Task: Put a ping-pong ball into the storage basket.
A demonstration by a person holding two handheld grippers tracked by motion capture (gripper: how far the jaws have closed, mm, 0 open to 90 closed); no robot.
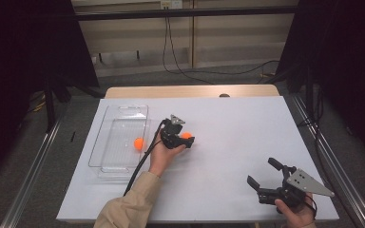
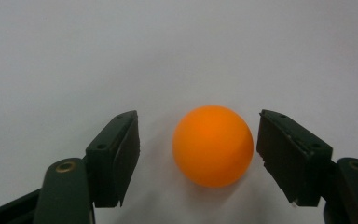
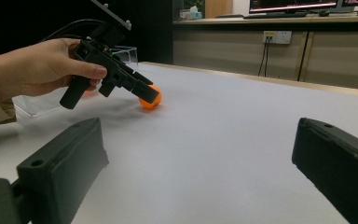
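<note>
Near edge first: right gripper (image 1: 266, 178) parked low on the table (image 1: 237, 128), jaws spread wide, nothing between them, well apart from the action. Seen from its own camera, just bare white surface between the two black fingers (image 3: 60, 163).

Further in, mid-table: left gripper (image 1: 183, 141) angled down over the ball (image 1: 187, 136), held in a hand (image 1: 161, 154) with a tan sleeve behind it. Up close, ball (image 2: 213, 145) sitting dead between the fingers (image 2: 116, 154), resting on the table, a sliver of gap showing on each side, slimmer on the right. Not pinched yet, then: jaws part-closed, not gripping. No long axis to worry about on a sphere; centring is everything, and looks good, ball straight ahead and slightly right of middle. Likely to skid if one pad lands first.

Beyond and left: clear tray (image 1: 119, 137) with a second ball (image 1: 139, 143) inside, just beside the left gripper. Left hand plainly the nearer for it.
</note>
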